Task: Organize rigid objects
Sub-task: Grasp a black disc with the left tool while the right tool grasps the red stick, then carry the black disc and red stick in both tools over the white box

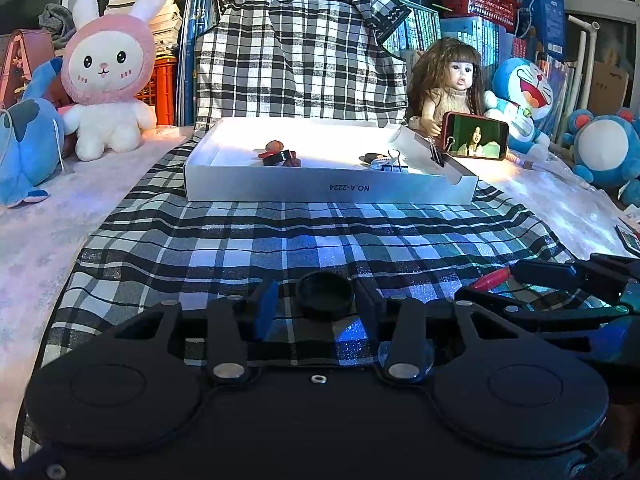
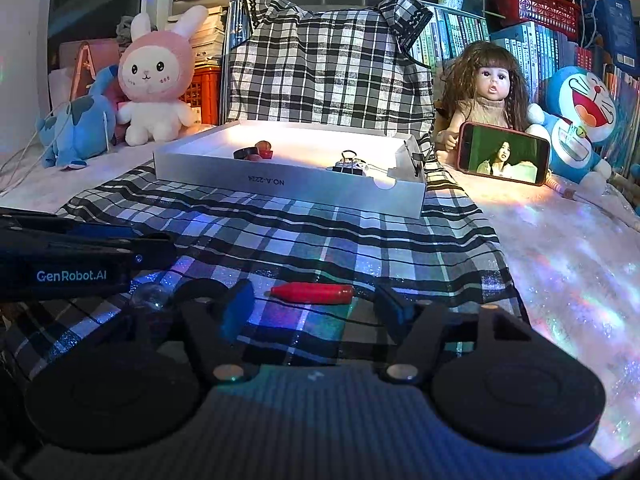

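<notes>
A round black cap (image 1: 325, 294) lies on the plaid cloth between the open fingers of my left gripper (image 1: 316, 306), not gripped. A red crayon-like stick (image 2: 313, 292) lies on the cloth between the open fingers of my right gripper (image 2: 316, 306); it also shows in the left wrist view (image 1: 491, 279). A white shallow box (image 1: 320, 192) stands farther back and holds a black ring, brown and red small pieces (image 1: 280, 155) and binder clips (image 1: 394, 162). The box also shows in the right wrist view (image 2: 280, 184).
A pink rabbit plush (image 1: 108, 76) and a blue plush (image 1: 24, 136) sit at the left. A doll (image 1: 452, 80) holds a phone (image 1: 476, 136) at the right, beside blue Doraemon toys (image 1: 524, 96). Books and baskets stand behind. The left gripper's body (image 2: 72, 256) shows at the right view's left.
</notes>
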{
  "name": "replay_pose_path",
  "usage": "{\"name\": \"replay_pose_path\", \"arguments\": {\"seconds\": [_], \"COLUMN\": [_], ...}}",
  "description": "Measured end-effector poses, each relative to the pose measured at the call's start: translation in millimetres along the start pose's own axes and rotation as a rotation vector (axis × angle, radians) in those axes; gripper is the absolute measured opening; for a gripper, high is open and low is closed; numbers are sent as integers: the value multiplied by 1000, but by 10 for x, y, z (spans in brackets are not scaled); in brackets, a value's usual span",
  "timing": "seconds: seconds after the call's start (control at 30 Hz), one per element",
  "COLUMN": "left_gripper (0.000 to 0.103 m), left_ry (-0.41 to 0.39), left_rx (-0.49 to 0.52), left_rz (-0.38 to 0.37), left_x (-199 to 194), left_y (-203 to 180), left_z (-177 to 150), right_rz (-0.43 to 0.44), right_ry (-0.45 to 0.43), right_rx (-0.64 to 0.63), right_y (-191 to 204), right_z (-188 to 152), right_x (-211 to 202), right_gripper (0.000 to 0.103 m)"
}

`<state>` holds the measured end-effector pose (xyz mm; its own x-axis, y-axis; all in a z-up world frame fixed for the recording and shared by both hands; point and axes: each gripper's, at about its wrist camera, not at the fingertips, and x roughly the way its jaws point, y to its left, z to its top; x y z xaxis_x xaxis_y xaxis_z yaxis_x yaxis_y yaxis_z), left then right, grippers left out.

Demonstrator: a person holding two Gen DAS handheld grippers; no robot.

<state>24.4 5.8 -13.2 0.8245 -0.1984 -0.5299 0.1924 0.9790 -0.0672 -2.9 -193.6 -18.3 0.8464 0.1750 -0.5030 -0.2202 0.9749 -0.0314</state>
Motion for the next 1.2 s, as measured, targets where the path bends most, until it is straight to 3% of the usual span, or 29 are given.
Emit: {"name": "replay_pose_path", "arguments": {"seconds": [0.3,0.7,1.2], "left_gripper": [31,31,31], "left_ry": [-7,-17,-18], "left_rx": [-12,-25,-13], "left_rz": [3,3,-8], "left_x": [-18,-45,127], "left_y": [9,45,130], "left_z": [7,88,575], "right_rz": [-5,-16,-26], "right_ry": [-2,-10,-47], "right_rx": [-26,-31,60], "right_y": [14,-21,-284], "right_z": [12,66,459], "right_x": [-15,-36,55], "right_gripper": [51,50,50]}}
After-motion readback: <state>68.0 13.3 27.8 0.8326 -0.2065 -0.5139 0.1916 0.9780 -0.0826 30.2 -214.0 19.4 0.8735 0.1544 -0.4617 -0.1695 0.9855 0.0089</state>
